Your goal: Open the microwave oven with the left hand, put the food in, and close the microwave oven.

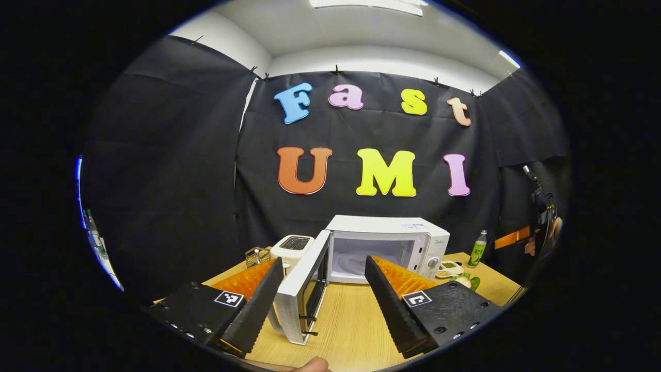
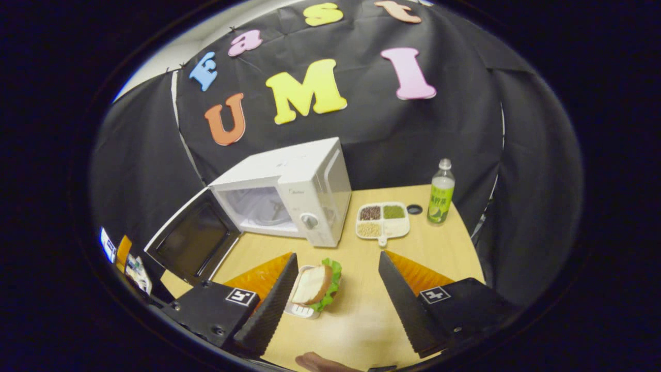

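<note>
The white microwave (image 1: 387, 240) stands on the wooden table with its door (image 1: 302, 292) swung wide open to the left, and its cavity looks empty. My left gripper (image 1: 324, 261) is open just in front of the door, holding nothing. In the right gripper view the microwave (image 2: 304, 188) and its open door (image 2: 193, 240) lie to the left. The food, a sandwich with lettuce on a small white dish (image 2: 315, 287), sits on the table between the fingers of my open right gripper (image 2: 338, 256), close to the left finger and not gripped.
A divided tray of beans (image 2: 383, 219), a black cap (image 2: 414, 209) and a green bottle (image 2: 441, 194) stand right of the microwave. A white toaster (image 1: 292, 247) and a wire basket (image 1: 257, 254) sit left of it. The table edge (image 2: 472, 253) runs along the right.
</note>
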### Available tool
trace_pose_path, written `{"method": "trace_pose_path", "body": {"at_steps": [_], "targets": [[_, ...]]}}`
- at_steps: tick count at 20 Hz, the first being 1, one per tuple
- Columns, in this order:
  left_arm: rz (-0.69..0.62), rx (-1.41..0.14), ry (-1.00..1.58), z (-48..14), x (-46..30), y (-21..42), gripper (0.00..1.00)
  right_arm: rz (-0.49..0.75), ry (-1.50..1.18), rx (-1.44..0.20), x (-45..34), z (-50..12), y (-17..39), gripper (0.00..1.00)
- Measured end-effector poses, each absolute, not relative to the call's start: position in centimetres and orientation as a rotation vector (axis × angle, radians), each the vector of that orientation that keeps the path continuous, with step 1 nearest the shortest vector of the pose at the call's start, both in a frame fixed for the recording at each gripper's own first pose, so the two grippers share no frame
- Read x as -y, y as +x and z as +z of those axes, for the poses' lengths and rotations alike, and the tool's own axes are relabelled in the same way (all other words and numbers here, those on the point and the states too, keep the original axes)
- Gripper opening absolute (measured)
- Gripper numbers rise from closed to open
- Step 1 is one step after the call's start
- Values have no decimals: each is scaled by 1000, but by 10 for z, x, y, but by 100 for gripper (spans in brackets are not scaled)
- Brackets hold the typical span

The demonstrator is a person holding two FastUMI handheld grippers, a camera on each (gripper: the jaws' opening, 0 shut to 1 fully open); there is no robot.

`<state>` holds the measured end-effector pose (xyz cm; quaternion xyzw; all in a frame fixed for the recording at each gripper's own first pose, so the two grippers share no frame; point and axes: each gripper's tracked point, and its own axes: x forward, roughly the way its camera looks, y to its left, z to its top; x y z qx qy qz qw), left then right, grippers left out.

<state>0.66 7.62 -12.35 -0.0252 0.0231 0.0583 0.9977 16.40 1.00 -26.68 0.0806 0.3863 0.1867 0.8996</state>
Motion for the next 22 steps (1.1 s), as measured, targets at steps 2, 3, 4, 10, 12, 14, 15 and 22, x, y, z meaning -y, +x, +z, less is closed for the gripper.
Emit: {"method": "trace_pose_path", "body": {"at_steps": [2, 3, 4, 10, 12, 14, 15, 22], "targets": [[128, -35, -35, -120, -69, 10, 95, 450, 170, -905, -16, -295, 169, 99], [132, -38, -27, -121, -67, 13, 95, 492, 186, -948, -21, -306, 171, 99], [131, -39, -15, -121, -60, 15, 95, 537, 211, -998, -26, -317, 168, 87], [119, -85, 9, -134, -43, 22, 95, 668, 358, -1197, -51, -365, 167, 84], [129, -88, 23, -137, -47, 22, 95, 671, 397, -1233, -53, -376, 169, 80], [139, -91, 31, -140, -48, 23, 95, 667, 450, -1259, -56, -386, 168, 72], [143, -93, 30, -142, -49, 22, 84, 671, 481, -1273, -59, -387, 166, 75], [125, -102, 15, -150, -54, 10, 84, 700, 404, -1195, -64, -355, 150, 27]]}}
